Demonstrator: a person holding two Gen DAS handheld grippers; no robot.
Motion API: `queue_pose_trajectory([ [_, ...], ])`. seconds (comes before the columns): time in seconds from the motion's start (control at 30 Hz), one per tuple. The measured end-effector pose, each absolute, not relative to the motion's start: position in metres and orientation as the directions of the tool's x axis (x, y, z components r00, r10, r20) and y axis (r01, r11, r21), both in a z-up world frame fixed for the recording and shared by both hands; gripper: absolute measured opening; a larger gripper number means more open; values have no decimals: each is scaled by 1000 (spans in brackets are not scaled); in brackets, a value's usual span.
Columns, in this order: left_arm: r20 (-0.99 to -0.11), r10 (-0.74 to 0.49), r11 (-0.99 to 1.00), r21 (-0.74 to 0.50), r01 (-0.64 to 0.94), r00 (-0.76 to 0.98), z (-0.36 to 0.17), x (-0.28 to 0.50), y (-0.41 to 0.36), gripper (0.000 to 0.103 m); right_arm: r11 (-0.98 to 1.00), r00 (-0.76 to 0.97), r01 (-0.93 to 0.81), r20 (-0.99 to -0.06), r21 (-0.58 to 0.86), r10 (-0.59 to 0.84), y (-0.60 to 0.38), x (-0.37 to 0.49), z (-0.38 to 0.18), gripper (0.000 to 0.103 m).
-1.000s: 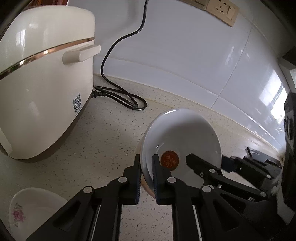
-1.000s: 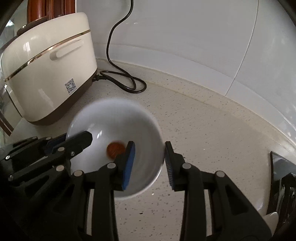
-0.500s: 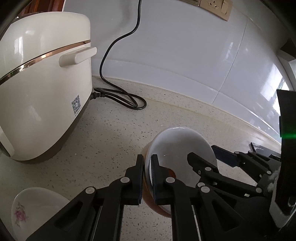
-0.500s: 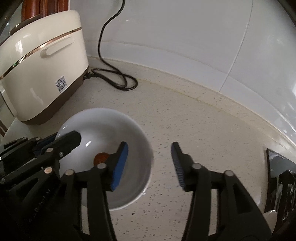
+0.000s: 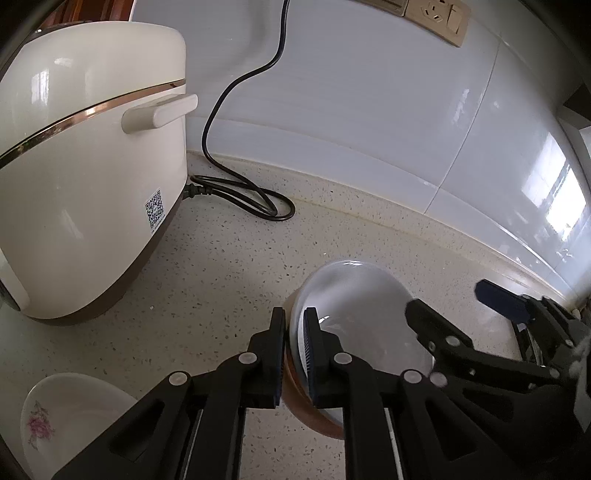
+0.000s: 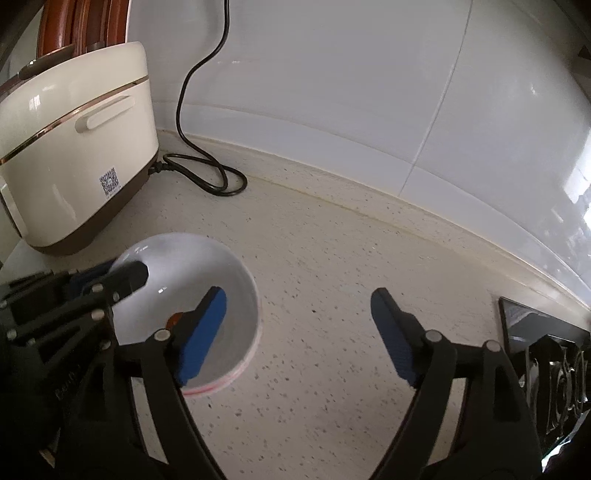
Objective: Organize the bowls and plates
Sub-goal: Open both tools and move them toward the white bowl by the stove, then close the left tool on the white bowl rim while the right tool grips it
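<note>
A white bowl [image 5: 354, 314] with a brown outside and a red mark inside sits low on the speckled counter. My left gripper [image 5: 294, 354] is shut on its left rim. The bowl also shows in the right wrist view [image 6: 184, 280], where a red-edged rim shows under its near edge. My right gripper [image 6: 299, 325] is open wide and empty; its left finger [image 6: 207, 325] hangs over the bowl, its right finger over bare counter. A white plate with a pink flower [image 5: 55, 421] lies at the lower left of the left wrist view.
A cream rice cooker [image 5: 85, 177] stands at the left, its black cord [image 5: 251, 199] coiled on the counter by the white tiled wall. A black stove [image 6: 546, 343] sits at the right edge. A wall socket [image 5: 436, 14] is high up.
The bowl has come down from tilted upright to resting low on the counter. My right gripper has let go of its rim and opened wide. My left gripper stays shut on the rim.
</note>
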State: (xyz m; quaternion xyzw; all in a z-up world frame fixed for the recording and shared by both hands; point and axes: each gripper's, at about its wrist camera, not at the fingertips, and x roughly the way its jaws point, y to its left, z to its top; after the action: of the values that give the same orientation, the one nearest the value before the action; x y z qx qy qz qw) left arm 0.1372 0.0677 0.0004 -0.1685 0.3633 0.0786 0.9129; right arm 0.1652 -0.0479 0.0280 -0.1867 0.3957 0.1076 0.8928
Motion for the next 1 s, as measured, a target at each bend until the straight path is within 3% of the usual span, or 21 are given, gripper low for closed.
queue_pose_trajectory([
  [0.1, -694, 27, 935, -237, -263, 719, 2, 138, 65, 19, 916, 665, -319, -746, -244, 33, -59, 163, 30, 83],
  [0.17, -702, 56, 942, -199, -271, 710, 5, 138, 61, 37, 923, 659, -311, -751, -228, 36, -67, 161, 32, 83],
  [0.23, -698, 63, 942, -193, -273, 713, 7, 137, 61, 47, 925, 656, -302, -754, -230, 26, -74, 160, 33, 83],
  [0.5, -659, 41, 948, -212, -237, 751, 28, 119, 46, 49, 939, 637, -240, -770, -245, -38, -124, 143, 39, 85],
  [0.8, -656, -288, 919, -395, 8, 697, 33, 115, -22, 50, 952, 602, -146, -788, -271, -132, -209, 119, 56, 87],
  [1.0, -673, -420, 883, -457, 104, 609, 23, 120, -80, 50, 981, 575, -47, -808, -186, -126, -278, 103, 67, 88],
])
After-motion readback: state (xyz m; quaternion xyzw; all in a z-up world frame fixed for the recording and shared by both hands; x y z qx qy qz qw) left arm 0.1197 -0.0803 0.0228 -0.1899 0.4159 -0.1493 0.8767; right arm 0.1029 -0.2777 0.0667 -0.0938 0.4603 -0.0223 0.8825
